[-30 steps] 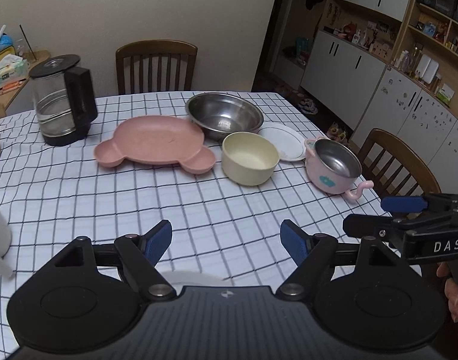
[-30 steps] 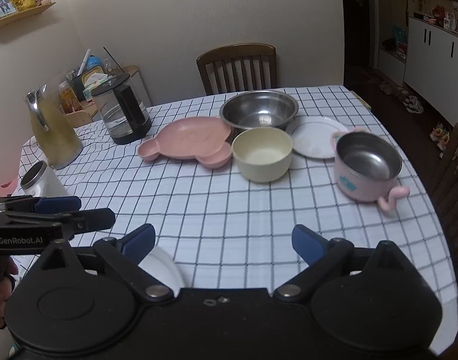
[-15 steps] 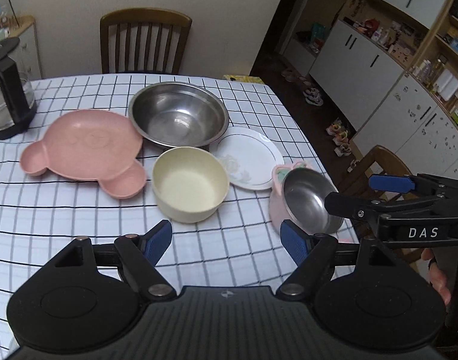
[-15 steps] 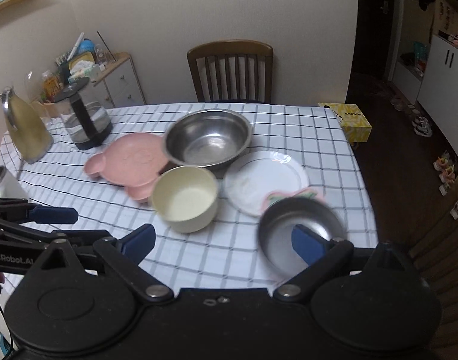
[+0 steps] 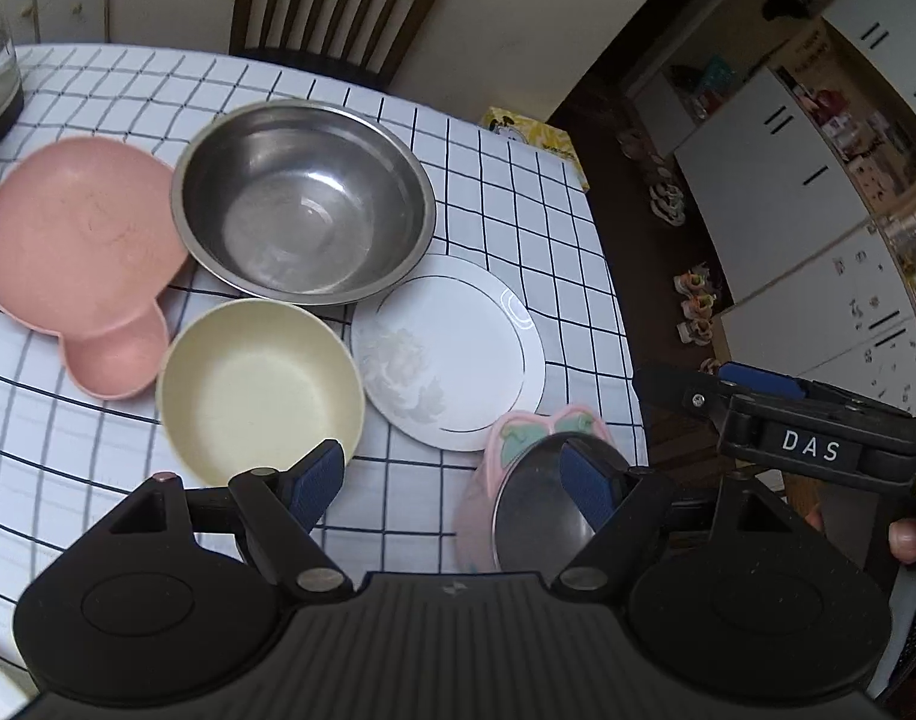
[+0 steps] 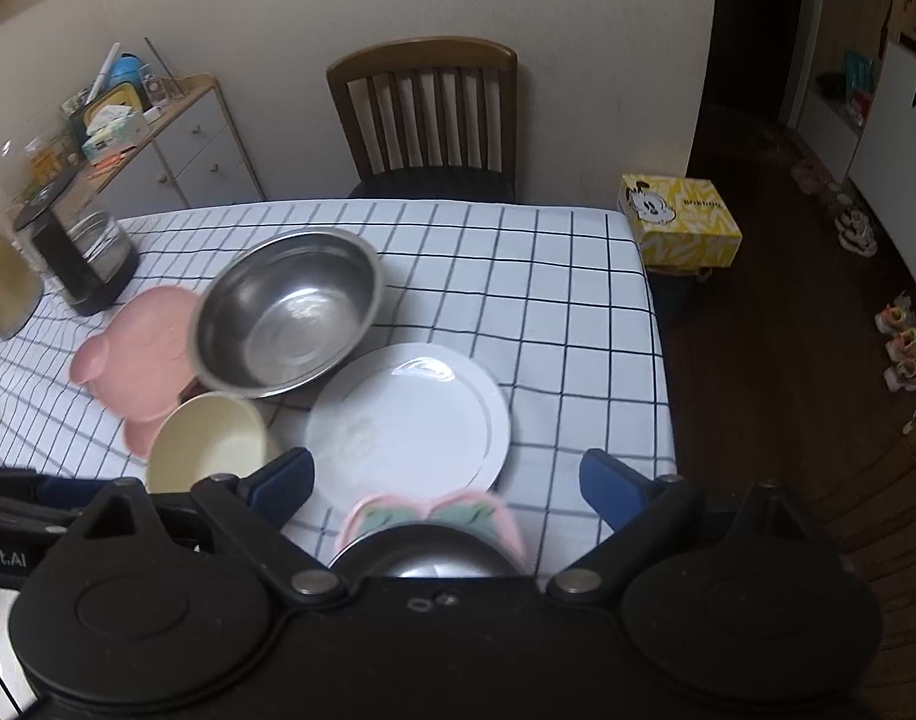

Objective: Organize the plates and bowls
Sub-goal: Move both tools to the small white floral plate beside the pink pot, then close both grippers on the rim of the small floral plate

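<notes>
On the checked tablecloth [image 5: 518,192] lie a pink bear-shaped plate [image 5: 68,252], a large steel bowl [image 5: 302,204], a cream bowl [image 5: 260,384], a white plate [image 5: 452,354] and a pink steel-lined bowl [image 5: 536,498] at the near right edge. My left gripper [image 5: 452,474] is open and empty, hovering between the cream bowl and the pink bowl. My right gripper [image 6: 446,480] is open and empty above the pink bowl [image 6: 434,534], just before the white plate [image 6: 410,420]. The steel bowl [image 6: 284,318], cream bowl [image 6: 206,444] and pink plate [image 6: 140,354] show on its left.
A glass kettle [image 6: 80,252] and a yellowish jug [image 6: 2,282] stand at the table's far left. A wooden chair [image 6: 428,114] is behind the table. A yellow tissue box [image 6: 680,216] sits beyond the right table edge. Cabinets [image 5: 818,180] line the right.
Both grippers have moved forward and right over the table and tilted downward. The dishes now appear much closer. Both stay open and empty.
</notes>
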The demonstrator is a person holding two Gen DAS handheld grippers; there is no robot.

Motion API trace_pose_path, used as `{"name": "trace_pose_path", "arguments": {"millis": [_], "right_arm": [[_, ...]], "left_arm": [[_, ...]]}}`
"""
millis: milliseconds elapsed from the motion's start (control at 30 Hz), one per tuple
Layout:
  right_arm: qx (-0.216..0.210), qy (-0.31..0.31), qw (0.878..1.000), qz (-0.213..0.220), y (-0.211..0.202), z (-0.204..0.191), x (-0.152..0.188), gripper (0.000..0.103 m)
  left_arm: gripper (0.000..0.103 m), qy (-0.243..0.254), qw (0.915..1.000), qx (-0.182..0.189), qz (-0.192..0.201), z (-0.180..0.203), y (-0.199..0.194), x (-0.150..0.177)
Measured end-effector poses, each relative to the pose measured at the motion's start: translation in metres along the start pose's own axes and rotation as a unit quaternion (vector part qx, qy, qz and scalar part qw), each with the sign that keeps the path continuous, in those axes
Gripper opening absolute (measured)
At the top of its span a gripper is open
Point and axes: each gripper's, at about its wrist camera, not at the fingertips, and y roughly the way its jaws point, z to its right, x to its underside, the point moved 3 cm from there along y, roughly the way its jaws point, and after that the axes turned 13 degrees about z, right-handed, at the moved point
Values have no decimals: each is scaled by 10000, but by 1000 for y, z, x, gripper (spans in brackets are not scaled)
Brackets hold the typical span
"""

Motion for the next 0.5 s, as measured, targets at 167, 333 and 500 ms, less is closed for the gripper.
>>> {"name": "trace_pose_path", "arguments": {"millis": [167, 333, 500], "right_arm": [[-47, 88, 9998, -173, 27, 19, -6, 92], [-130, 106, 9993, -340, 51, 31, -8, 88], [-222, 182, 9986, -450, 69, 39, -9, 83]], "left_arm": [[78, -261, 9995, -120, -138, 2, 25, -3], [68, -626, 9975, -122, -316, 4, 44, -5], [62, -726, 9968, -203, -267, 14, 54, -10]]}}
